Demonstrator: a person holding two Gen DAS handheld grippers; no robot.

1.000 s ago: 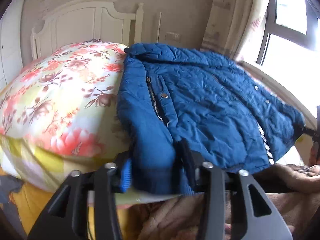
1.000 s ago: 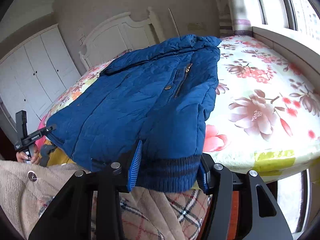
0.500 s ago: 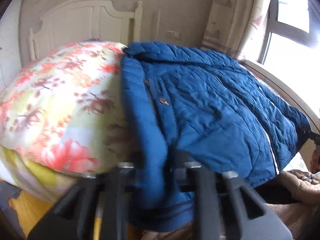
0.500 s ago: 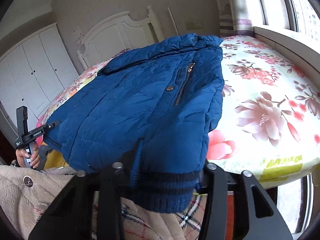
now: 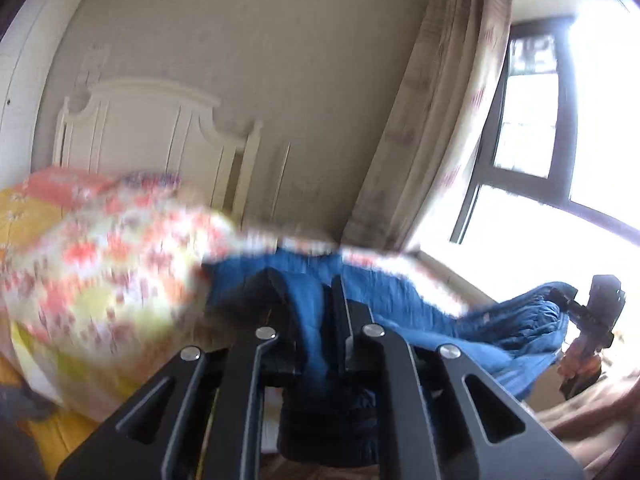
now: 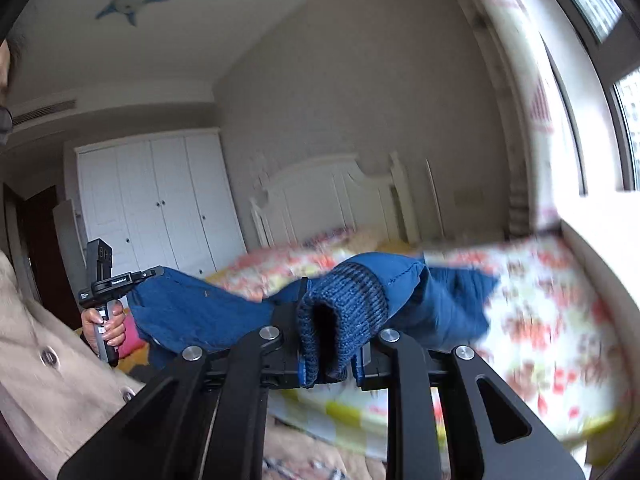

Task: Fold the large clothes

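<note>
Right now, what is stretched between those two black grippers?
The blue quilted jacket spans from the right gripper, clamped on its knit cuff, to the left gripper, shown in the right wrist view.

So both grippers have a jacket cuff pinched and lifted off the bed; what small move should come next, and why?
Probably carry both cuffs forward over the jacket body. The left gripper and right gripper are each shut on a sleeve end, raised above the bed, with the rest of the jacket trailing on it. Bringing the sleeves inward would likely start the fold.

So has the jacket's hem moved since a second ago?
Yes. The jacket hem has gone up: it hung below the mattress edge, now it is level with the headboard base, clamped in both hand-held grippers.
</note>
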